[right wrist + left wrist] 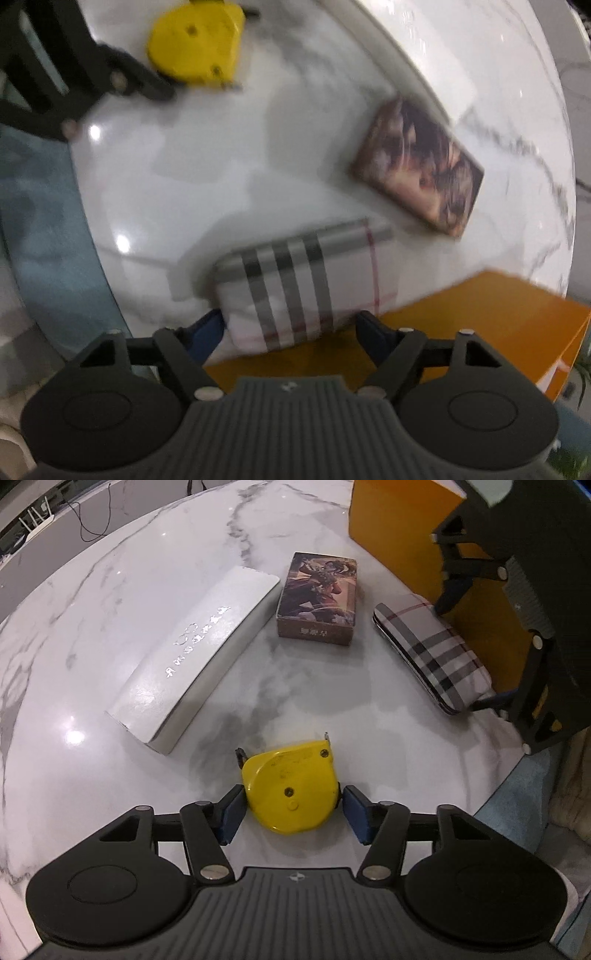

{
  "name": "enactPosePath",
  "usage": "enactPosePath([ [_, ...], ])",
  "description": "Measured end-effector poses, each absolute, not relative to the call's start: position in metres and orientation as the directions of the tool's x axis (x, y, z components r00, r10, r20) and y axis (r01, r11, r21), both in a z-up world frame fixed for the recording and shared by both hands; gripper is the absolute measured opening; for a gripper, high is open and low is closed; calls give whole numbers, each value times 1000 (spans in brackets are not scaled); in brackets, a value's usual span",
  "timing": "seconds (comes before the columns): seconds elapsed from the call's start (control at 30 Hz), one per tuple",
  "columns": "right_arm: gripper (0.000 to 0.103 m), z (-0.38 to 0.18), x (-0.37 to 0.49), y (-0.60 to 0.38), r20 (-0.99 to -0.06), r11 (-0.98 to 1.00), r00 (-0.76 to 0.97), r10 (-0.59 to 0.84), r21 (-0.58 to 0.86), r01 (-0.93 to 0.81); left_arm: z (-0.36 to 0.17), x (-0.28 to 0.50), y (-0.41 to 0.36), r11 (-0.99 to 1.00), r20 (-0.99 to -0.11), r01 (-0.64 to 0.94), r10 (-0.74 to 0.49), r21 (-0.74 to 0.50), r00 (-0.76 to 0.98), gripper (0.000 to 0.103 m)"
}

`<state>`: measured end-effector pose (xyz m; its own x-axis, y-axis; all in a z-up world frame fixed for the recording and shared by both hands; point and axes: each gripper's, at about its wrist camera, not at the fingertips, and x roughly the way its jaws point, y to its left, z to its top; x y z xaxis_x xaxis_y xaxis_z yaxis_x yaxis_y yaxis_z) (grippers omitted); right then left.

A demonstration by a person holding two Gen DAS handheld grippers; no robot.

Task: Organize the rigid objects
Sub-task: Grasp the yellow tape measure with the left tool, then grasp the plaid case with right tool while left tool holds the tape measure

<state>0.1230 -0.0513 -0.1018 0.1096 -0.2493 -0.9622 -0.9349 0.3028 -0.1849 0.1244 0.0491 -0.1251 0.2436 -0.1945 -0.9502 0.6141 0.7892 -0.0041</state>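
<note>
A yellow tape measure (291, 790) lies flat on the marble table (147, 590). My left gripper (291, 805) is shut on it, with one blue pad against each side. A plaid case (432, 657) lies beside an orange box (399, 528). My right gripper (290, 328) comes down over one end of the plaid case (291, 291) and is open, its blue fingertips (210, 325) close beside the case; this view is blurred. In the left wrist view the right gripper (469, 650) straddles the case. The tape measure (195, 44) also shows at the top of the right wrist view.
A long white box (192, 653) lies at the left. A brown picture-printed box (317, 598) lies between it and the plaid case, and shows as a blurred picture-printed box (421, 162) in the right wrist view. The table's round edge runs at the right, with blue floor (517, 794) below.
</note>
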Motion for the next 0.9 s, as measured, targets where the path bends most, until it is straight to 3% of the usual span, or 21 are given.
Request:
enactPosePath([
  [0.23, 65, -90, 106, -31, -974, 264, 172, -146, -206, -942, -125, 128, 52, 803, -960, 596, -166, 0, 224, 65],
  [0.3, 56, -86, 101, -25, -978, 254, 179, -109, -202, -946, -125, 128, 56, 810, -961, 587, -158, 5, 227, 65],
  [0.37, 34, -84, 97, -17, -979, 251, 184, -86, -200, -947, -125, 128, 59, 812, -961, 583, -151, 12, 230, 65],
  [0.43, 29, -82, 96, -11, -982, 261, 165, -89, -183, -948, -124, 127, 62, 819, -962, 573, -145, 15, 232, 65],
  [0.5, 46, -79, 99, -10, -977, 255, 181, -110, -204, -945, -124, 126, 64, 820, -961, 573, -145, 16, 234, 65],
  [0.53, 68, -78, 105, -9, -973, 260, 196, -125, -223, -940, -124, 125, 64, 818, -961, 575, -145, 18, 237, 65],
  [0.57, 77, -77, 112, -14, -971, 275, 196, -136, -227, -934, -124, 125, 64, 817, -961, 576, -144, 20, 238, 65],
  [0.7, 77, -79, 134, -37, -965, 308, 150, -217, -213, -927, -123, 125, 61, 817, -963, 577, -135, 27, 235, 65],
  [0.9, 86, -91, 146, -57, -948, 238, 103, -300, -179, -955, -125, 128, 60, 818, -962, 575, -141, 21, 236, 65],
])
